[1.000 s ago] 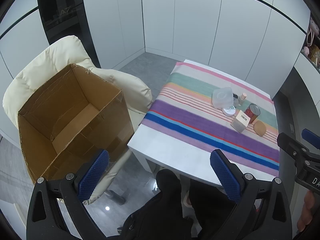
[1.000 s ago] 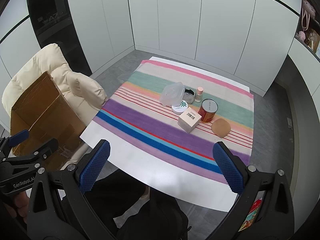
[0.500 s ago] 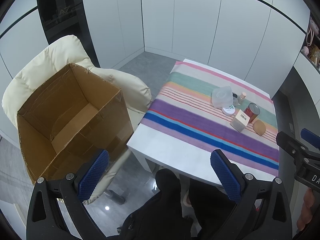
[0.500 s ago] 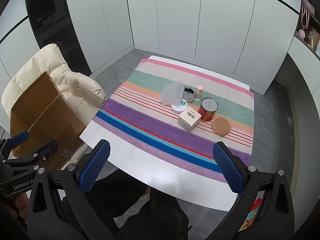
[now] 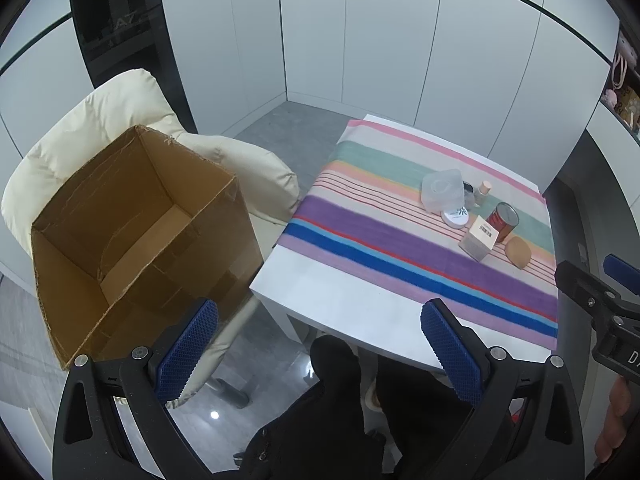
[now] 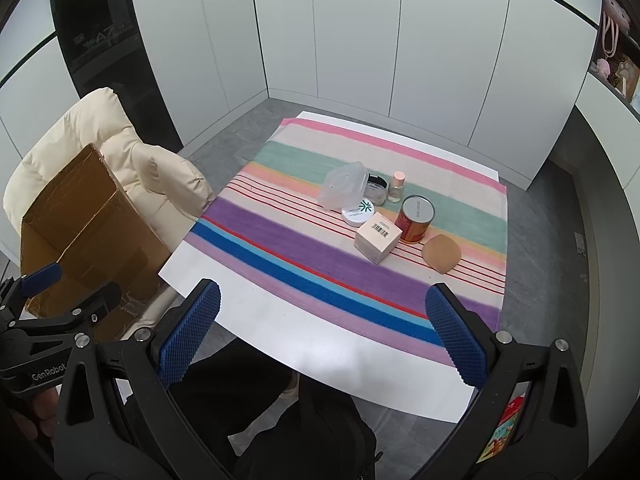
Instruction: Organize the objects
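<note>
While both the left gripper [image 5: 318, 338] and right gripper [image 6: 322, 322] hang released and empty near the table [image 6: 256, 312], the red can [image 6: 416, 219], small box [image 6: 378, 237] and clear container [image 6: 344, 186] cluster far on the striped cloth [image 6: 280, 236]. Left of it, a cardboard box [image 5: 132, 236] sits open on a cream chair [image 5: 100, 120].

White panelled walls [image 6: 360, 40] enclose a grey floor [image 6: 560, 240] (dark glass cabinet [image 6: 100, 40] far left); cream padded chair [image 6: 80, 132] left of the tool
</note>
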### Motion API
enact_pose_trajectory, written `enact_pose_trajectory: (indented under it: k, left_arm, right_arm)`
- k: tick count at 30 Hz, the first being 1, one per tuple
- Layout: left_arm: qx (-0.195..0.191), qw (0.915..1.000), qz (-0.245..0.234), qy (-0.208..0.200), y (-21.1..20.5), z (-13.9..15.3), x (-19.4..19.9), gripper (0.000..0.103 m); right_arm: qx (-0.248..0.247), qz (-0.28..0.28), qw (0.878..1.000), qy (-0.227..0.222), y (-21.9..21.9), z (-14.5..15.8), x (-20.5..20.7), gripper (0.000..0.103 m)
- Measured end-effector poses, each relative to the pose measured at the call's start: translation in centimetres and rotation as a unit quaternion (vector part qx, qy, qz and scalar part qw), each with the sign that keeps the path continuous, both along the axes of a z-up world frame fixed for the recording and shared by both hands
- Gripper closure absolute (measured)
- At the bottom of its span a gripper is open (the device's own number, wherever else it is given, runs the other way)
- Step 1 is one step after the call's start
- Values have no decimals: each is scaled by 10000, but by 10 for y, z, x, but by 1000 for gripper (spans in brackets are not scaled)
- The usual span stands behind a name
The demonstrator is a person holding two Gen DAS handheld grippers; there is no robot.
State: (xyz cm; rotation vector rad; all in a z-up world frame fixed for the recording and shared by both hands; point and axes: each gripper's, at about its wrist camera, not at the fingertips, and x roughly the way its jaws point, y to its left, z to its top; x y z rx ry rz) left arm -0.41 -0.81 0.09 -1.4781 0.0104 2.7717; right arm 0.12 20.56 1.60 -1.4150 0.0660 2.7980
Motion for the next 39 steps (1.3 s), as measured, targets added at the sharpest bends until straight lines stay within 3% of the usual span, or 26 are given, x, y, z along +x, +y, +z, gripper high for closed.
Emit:
enact_pose_trajectory:
  k: [23, 35, 39]
  left_arm:
    - [43, 9976, -686, 71, 68, -1, -9, 1]
    - [396, 9944, -970, -99, 113, -8, -23, 1]
    - [287, 9934, -1102, -128, 129, -14, -30, 1]
  right_arm:
    - [-61, -718, 9974, -38, 72, 0, 24, 0]
    - [-197, -1179, 9928, -118, 122, -6, 41, 0]
    - [-195, -1274, 9915, -170, 135, -11, 39, 0]
